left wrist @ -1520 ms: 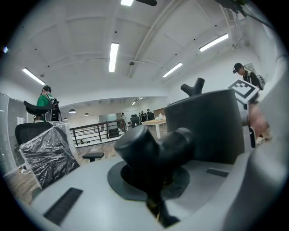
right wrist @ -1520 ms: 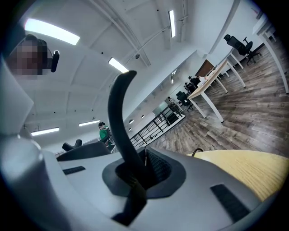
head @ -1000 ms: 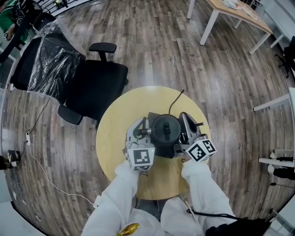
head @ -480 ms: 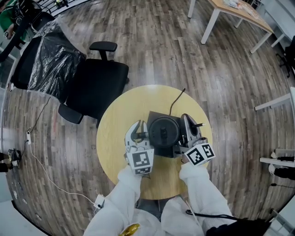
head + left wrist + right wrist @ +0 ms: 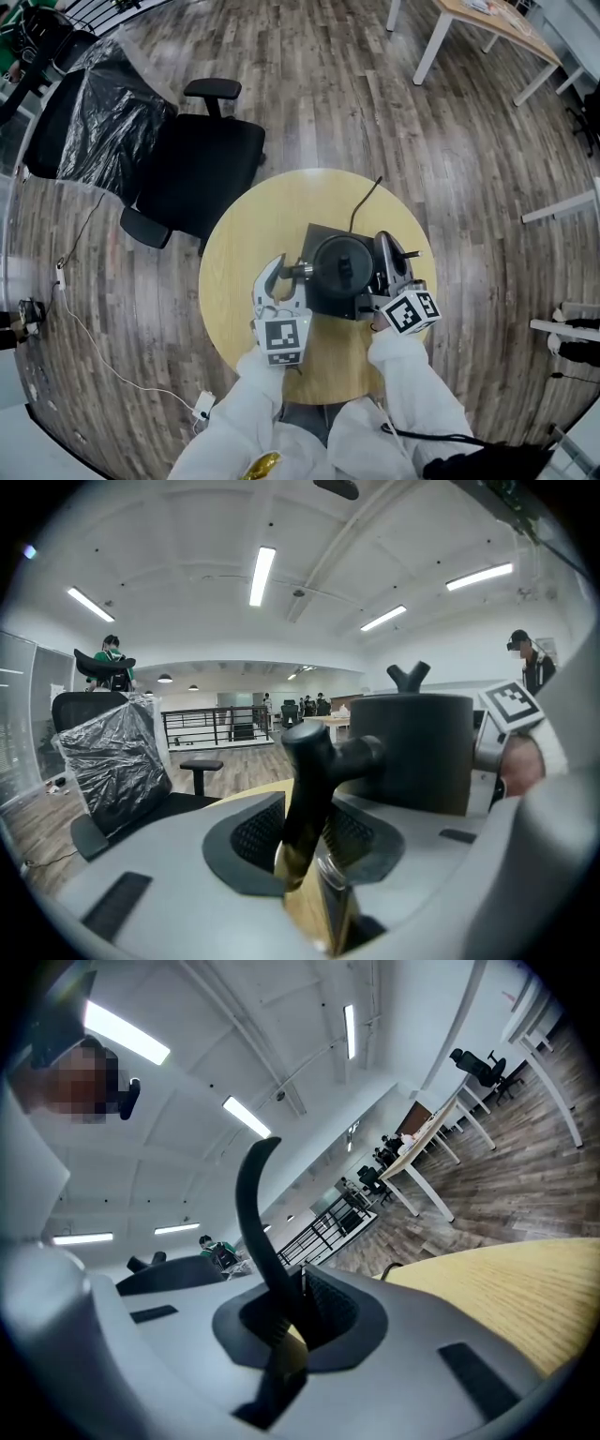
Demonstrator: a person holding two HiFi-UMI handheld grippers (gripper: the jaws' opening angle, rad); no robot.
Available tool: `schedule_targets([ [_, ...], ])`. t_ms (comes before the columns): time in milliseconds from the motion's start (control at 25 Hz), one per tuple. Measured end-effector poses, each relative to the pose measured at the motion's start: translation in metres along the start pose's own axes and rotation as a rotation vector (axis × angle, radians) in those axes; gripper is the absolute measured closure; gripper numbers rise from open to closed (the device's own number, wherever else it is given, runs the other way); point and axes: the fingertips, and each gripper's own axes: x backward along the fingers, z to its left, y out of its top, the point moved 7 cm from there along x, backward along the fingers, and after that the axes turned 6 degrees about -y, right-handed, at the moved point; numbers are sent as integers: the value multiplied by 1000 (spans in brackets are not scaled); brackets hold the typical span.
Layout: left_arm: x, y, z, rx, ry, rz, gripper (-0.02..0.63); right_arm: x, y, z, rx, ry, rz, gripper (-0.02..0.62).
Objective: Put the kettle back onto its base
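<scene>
The kettle (image 5: 342,265), dark and round with a knob on its lid, sits over its dark square base (image 5: 319,240) on the round yellow bench (image 5: 234,281), a little to the right of the bench's middle. A black cord (image 5: 364,202) runs from the base's far edge toward the far rim of the bench. The left gripper (image 5: 286,274) reaches in from the near left side. Its jaws have just been opening and now stand apart, with the kettle's stubby side handle (image 5: 314,771) still between them. In the left gripper view that handle rises in the gap as a dark rod with a rounded end, and the pads do not clamp it. The right gripper (image 5: 394,260) lies against the kettle's right side. Its jaws are closed on the thin curved handle (image 5: 255,1213), which rises from between the pads as a narrow black strip bending to the right at its top. Both arms wear white sleeves (image 5: 239,412), and each gripper carries its marker cube next to the person's hands. A black office chair (image 5: 192,173) stands on the wooden floor (image 5: 328,94) just beyond the bench's far left edge. Another chair wrapped in clear plastic (image 5: 103,122) stands behind it.
</scene>
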Motion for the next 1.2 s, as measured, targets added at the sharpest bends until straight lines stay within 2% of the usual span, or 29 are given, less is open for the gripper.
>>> schedule_targets([
  [200,13,-2,0,46,1,-18,494,1,0,2,-13,28,41,576],
  [400,33,0,-5,166,-17,-62,489,13,-3,0,-18,14,54,502],
  [720,67,-14,-28,176,0,-19,490,58,-11,-6,-10,-33,68,486],
  [960,95,-9,-41,188,18,-6,491,101,-16,1,-3,-66,134,486],
  [1080,115,-1,-52,213,2,-13,491,127,-17,17,4,-34,170,488],
  [1200,139,11,-70,247,-63,-18,495,154,-11,45,53,35,206,489],
])
